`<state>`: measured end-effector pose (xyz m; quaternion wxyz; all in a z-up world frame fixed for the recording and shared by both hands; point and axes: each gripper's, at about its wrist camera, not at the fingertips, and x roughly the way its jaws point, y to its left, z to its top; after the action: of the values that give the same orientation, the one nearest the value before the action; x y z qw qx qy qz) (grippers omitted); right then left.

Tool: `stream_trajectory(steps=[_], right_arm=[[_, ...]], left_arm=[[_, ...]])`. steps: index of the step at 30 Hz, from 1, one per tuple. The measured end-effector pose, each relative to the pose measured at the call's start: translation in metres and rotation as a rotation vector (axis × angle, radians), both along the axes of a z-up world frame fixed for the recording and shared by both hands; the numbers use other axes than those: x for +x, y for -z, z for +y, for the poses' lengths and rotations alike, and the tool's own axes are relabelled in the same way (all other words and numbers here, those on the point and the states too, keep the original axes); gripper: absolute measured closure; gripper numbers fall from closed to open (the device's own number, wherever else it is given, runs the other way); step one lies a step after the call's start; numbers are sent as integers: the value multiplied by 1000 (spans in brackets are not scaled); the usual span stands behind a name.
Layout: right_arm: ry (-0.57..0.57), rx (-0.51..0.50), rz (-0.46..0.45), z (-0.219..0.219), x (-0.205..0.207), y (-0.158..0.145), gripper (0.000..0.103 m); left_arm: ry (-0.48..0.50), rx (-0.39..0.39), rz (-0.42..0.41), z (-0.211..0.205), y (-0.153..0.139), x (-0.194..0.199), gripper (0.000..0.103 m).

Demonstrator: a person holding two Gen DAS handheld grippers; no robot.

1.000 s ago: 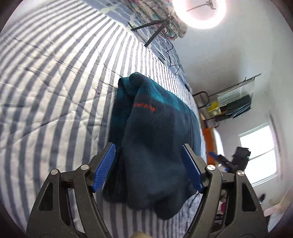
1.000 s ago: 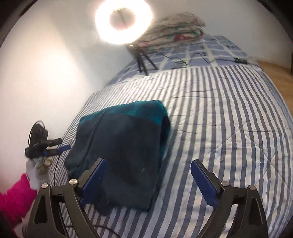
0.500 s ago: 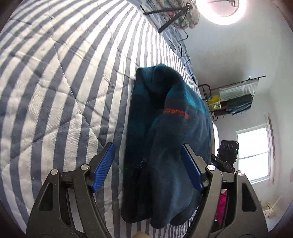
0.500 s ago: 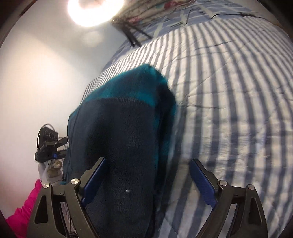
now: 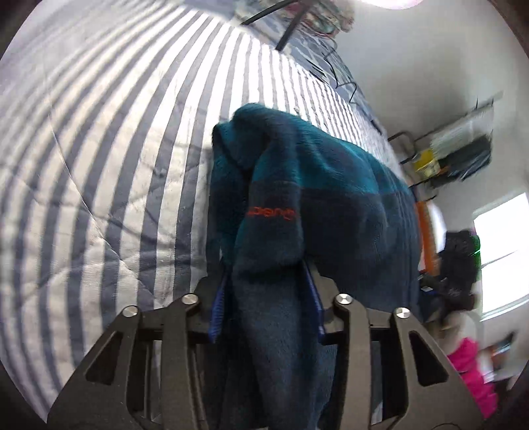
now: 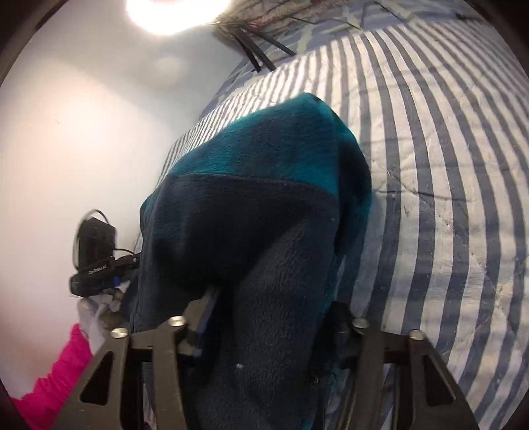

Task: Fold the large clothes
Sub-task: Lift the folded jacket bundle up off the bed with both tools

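Striped quilt (image 5: 115, 165) covering bed, white wall (image 6: 66, 149) left, ring light (image 6: 175, 13) far, left gripper (image 5: 266, 307) and right gripper (image 6: 267, 330) just closed, both clamped on teal fleece (image 5: 330, 198)

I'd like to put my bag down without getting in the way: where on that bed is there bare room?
The striped quilt is bare beside the fleece, on the side away from the wall. It is crowded at the far end: tripod legs, cables and folded bedding. Both grippers hold the fleece's near edge.

A teal and navy fleece (image 5: 330, 198) with orange lettering lies on a blue-and-white striped quilt (image 5: 115, 149).
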<state>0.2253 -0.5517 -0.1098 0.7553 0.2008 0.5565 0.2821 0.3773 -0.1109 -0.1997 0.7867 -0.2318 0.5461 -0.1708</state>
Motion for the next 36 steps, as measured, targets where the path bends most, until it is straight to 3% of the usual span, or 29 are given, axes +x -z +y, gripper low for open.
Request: stream_trajectory(steps=[3, 10, 24, 36], right_arm=[[2, -61, -38, 6, -9, -18, 68], [-11, -236, -122, 29, -36, -62, 77], [-11, -497, -308, 53, -94, -156, 80], [63, -628, -407, 8, -93, -202, 80]], left_arm=[[11, 88, -36, -13, -17, -6, 73], [17, 181, -118, -35, -50, -28, 80], [90, 243, -235, -75, -123, -81, 81], [192, 272, -331, -154, -166, -63, 81]])
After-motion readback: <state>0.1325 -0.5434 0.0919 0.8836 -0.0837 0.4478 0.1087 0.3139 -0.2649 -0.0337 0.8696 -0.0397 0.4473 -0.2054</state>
